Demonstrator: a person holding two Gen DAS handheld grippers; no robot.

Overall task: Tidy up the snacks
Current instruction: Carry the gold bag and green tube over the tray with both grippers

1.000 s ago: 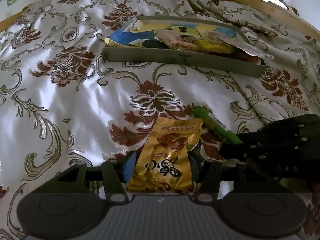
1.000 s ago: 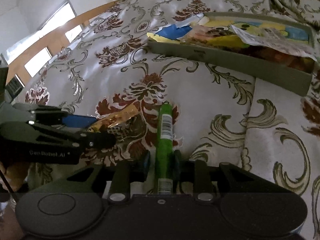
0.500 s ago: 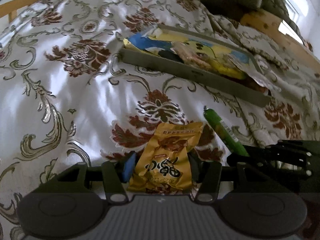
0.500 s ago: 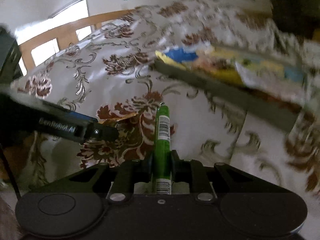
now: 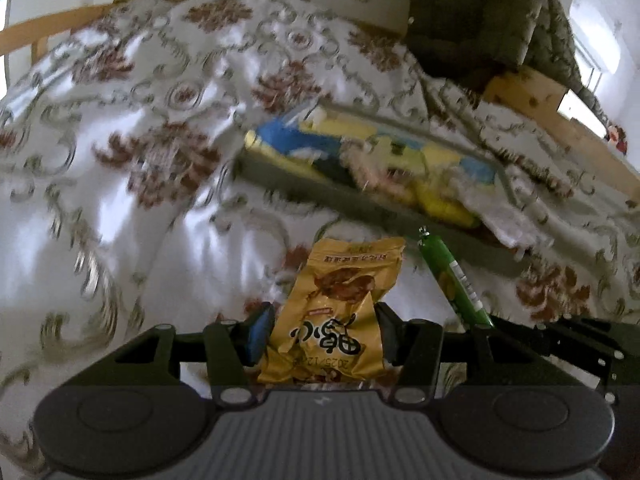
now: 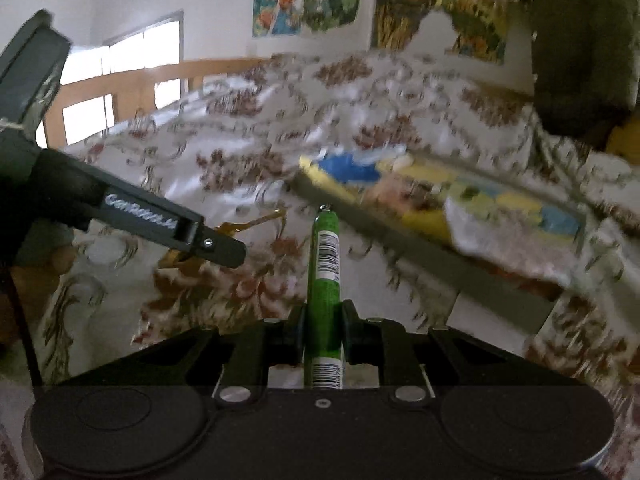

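Observation:
My left gripper (image 5: 322, 334) is shut on a yellow snack packet (image 5: 340, 308) and holds it up off the bedspread. My right gripper (image 6: 323, 332) is shut on a green snack stick (image 6: 326, 276), which points forward. The stick also shows in the left wrist view (image 5: 454, 280), and the left gripper's arm shows in the right wrist view (image 6: 160, 224). Ahead of both lies a grey tray (image 5: 304, 184) (image 6: 400, 240) holding several snack packets, blurred by motion.
A white bedspread with red flower patterns (image 5: 140, 200) covers the bed. A wooden bed rail (image 6: 132, 80) runs along the far side. A dark green cushion (image 5: 472, 12) stands behind the tray. Posters (image 6: 308, 0) hang on the wall.
Both grippers have lifted and tilted upward with their snacks. The tray now sits lower and nearer in both views, and the wall has come into view.

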